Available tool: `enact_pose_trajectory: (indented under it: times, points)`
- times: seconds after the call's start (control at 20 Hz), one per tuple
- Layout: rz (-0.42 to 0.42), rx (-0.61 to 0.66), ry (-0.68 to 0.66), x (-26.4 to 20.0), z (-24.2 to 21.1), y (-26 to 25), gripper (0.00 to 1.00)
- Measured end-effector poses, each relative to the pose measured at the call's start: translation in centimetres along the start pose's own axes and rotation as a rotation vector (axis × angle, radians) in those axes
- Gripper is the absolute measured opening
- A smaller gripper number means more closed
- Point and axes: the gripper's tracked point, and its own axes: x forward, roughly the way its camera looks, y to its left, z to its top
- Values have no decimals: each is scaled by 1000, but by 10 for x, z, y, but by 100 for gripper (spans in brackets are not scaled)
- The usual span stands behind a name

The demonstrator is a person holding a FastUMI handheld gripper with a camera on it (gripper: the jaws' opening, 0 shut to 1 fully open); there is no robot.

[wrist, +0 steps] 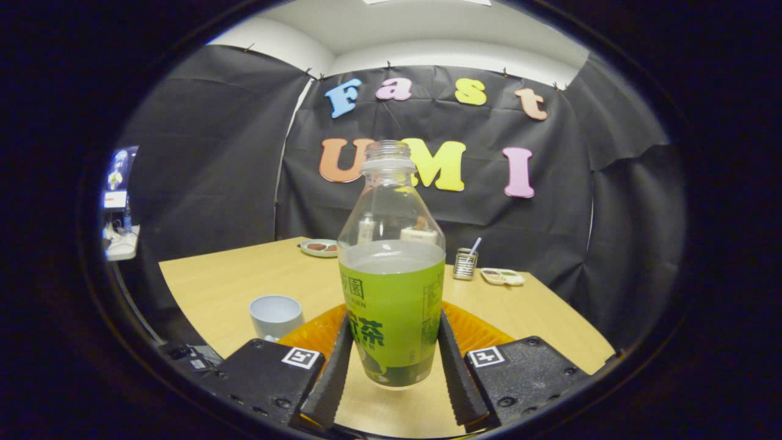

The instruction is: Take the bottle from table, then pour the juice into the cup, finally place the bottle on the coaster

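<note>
the gripper (391, 360) is clamped on the green-labelled juice bottle (392, 287), one finger pressed to each side of the label, holding it upright and uncapped so nothing spills; its base seems to hang just above the orange coaster (473, 333), though the fisheye makes that hard to judge. the white cup (275, 315) stands beside the coaster on a pale wooden table (226, 275), with a plate (319, 247), a small jar (465, 264) and a dish (502, 277) near the far edge, black cloth behind.

A recording booth: black cloth walls (208, 153) pinned around a wooden bench (244, 275) set with small dishes (319, 247).
</note>
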Motion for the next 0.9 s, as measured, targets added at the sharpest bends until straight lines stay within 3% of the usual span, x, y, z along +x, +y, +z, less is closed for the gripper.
enact_pose_trajectory:
  times: [0.5,0.9]
  points:
    - [-74,-429,94,22,3,-22,74]
    - [-109,-691,86,27,14,-21,74]
